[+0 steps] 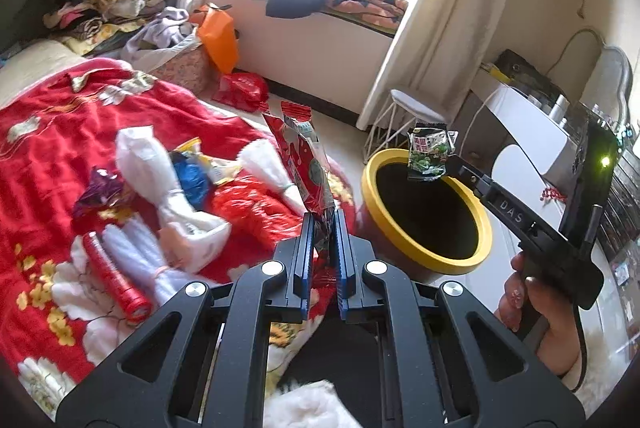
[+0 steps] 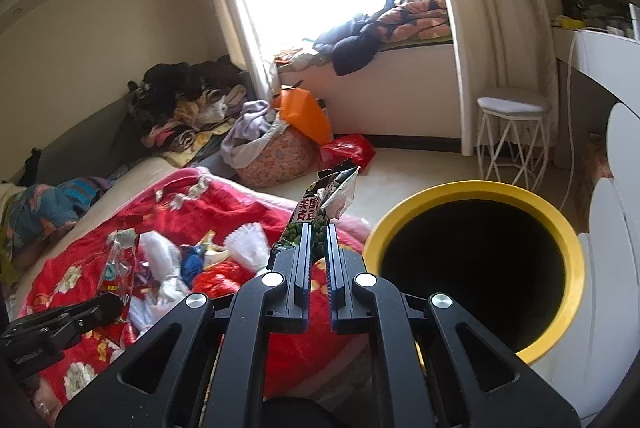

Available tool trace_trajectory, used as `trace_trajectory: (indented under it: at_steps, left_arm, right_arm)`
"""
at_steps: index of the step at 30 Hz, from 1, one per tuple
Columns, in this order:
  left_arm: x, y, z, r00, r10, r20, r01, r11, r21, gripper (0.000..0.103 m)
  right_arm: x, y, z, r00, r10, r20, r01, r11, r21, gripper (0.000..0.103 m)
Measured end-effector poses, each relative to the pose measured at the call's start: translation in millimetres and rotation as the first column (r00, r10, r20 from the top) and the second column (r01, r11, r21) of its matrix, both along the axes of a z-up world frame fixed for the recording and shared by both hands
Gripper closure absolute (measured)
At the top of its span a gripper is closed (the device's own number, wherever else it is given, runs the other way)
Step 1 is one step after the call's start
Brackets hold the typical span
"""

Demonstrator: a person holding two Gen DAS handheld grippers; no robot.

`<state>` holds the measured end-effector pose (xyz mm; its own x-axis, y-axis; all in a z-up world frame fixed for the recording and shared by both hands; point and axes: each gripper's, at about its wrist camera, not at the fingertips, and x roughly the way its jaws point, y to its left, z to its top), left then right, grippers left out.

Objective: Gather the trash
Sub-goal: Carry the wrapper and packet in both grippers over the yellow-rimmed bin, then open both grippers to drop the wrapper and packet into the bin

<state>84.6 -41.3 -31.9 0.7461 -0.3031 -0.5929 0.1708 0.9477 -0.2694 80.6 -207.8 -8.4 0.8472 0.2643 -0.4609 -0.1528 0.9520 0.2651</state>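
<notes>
My left gripper (image 1: 323,218) is shut on a red snack wrapper (image 1: 306,164), held upright above the red blanket's edge, left of the yellow-rimmed bin (image 1: 472,252). My right gripper (image 2: 319,228) is shut on a green pea snack packet (image 2: 326,204), held just left of the bin's rim (image 2: 472,186). In the left wrist view the packet (image 1: 430,154) hangs over the bin's far rim. More trash lies on the blanket: a purple wrapper (image 1: 98,190), a blue and yellow wrapper (image 1: 196,174), a red tube (image 1: 114,278).
The red flowered blanket (image 1: 44,156) covers the bed and holds white tassel bundles (image 1: 160,164). A white stool (image 2: 512,132) stands behind the bin. A white desk (image 1: 532,124) is at the right. Clothes, an orange bag (image 2: 304,110) and a red bag (image 2: 348,148) lie by the window.
</notes>
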Motion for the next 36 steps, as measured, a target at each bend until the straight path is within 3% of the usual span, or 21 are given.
trace_trajectory:
  at_steps: [25, 36]
  left_arm:
    - [50, -93, -5, 0.983, -0.181, 0.014, 0.18, 0.983, 0.034, 0.097]
    - [88, -125, -24, 0.976, -0.216, -0.038, 0.216, 0.976, 0.008, 0.097]
  right_arm:
    - [11, -90, -28, 0.969, -0.244, -0.042, 0.246, 0.969, 0.03, 0.097]
    - [15, -116, -50, 0.95, -0.298, -0.095, 0.303, 0.953, 0.034, 0.096]
